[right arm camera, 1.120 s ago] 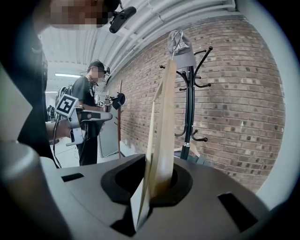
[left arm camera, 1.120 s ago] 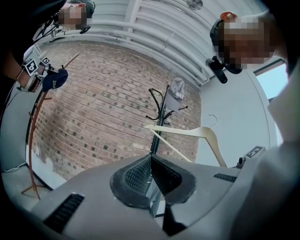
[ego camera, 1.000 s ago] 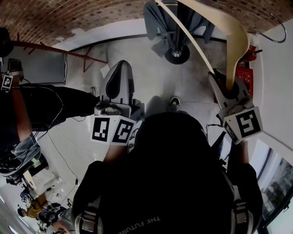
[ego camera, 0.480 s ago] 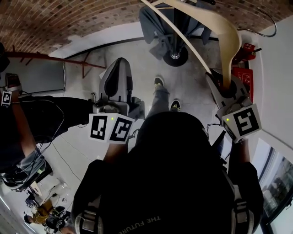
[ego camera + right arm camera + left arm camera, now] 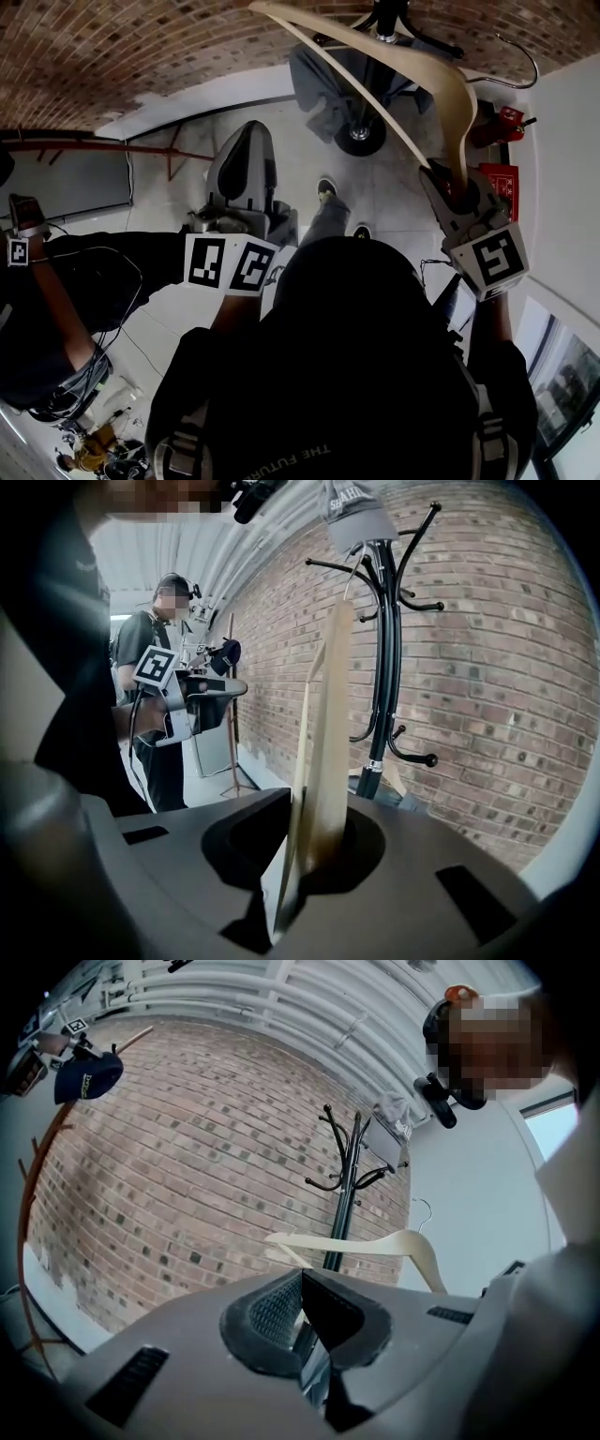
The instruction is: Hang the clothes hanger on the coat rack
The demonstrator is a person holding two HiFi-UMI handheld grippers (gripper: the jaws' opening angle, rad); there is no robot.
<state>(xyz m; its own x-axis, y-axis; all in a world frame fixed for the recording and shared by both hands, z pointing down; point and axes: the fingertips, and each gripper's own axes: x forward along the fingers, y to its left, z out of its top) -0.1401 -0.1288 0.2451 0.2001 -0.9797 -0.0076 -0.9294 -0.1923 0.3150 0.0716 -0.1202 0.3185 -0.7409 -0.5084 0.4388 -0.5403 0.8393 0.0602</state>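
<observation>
Brick wall (image 5: pixel 487 714) behind. R gripper (image 5: pixel 450 183) clamped on wooden hanger (image 5: pixel 441 80) by one arm end, long axis rising toward coat rack (image 5: pixel 384 667) just ahead. L gripper (image 5: pixel 298 1288) pinched together, empty, farther off.

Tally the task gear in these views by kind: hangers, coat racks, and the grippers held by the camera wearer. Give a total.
Wooden hanger: 1
Coat rack: 1
Handheld grippers: 2 (left gripper, fingers together on nothing; right gripper, fingers clamped on the hanger)
Total: 4
</observation>
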